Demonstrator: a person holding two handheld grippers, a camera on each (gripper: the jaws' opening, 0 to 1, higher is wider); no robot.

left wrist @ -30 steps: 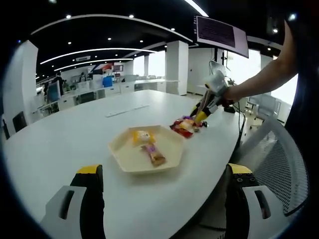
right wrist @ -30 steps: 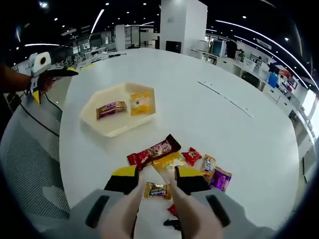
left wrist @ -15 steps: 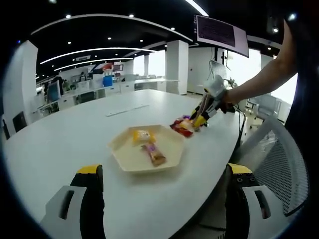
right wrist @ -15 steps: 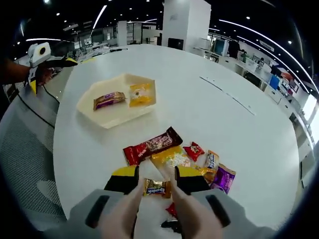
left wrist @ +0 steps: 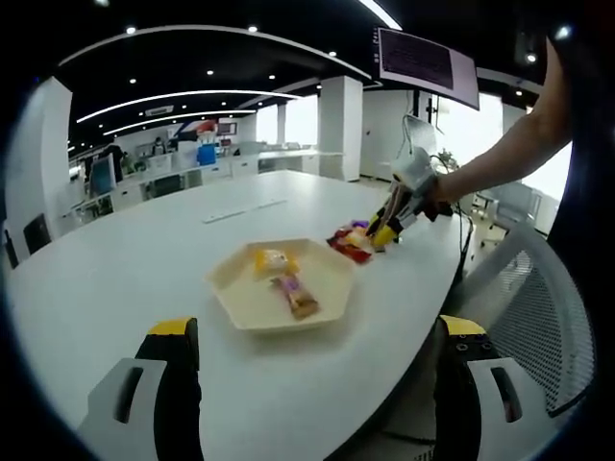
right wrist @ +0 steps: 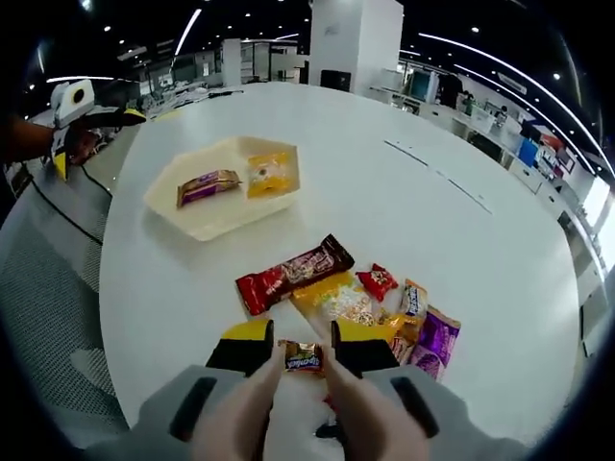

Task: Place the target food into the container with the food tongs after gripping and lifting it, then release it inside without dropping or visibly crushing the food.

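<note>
Two snacks already lie in the tray [right wrist: 183, 216] while the right gripper [right wrist: 300, 353] pinches a small gold candy [right wrist: 302, 357] above the desk [right wrist: 461, 240]; next, carry it gently trayward, left gripper [left wrist: 312, 336] idle, jaws apart.

white table [right wrist: 432, 240], mesh chair [left wrist: 538, 298], monitor [left wrist: 423, 65]

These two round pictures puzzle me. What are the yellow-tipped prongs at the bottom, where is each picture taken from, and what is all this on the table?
A person holds a two-jaw gripper in each hand, and each carries a fisheye camera looking along its own jaws. In the right gripper view, the right gripper is shut on a small gold snack packet, above a pile of wrapped snacks on the white table. The cream tray already holds two snacks. In the left gripper view, the left gripper stands open, holding nothing, facing that tray.
</note>
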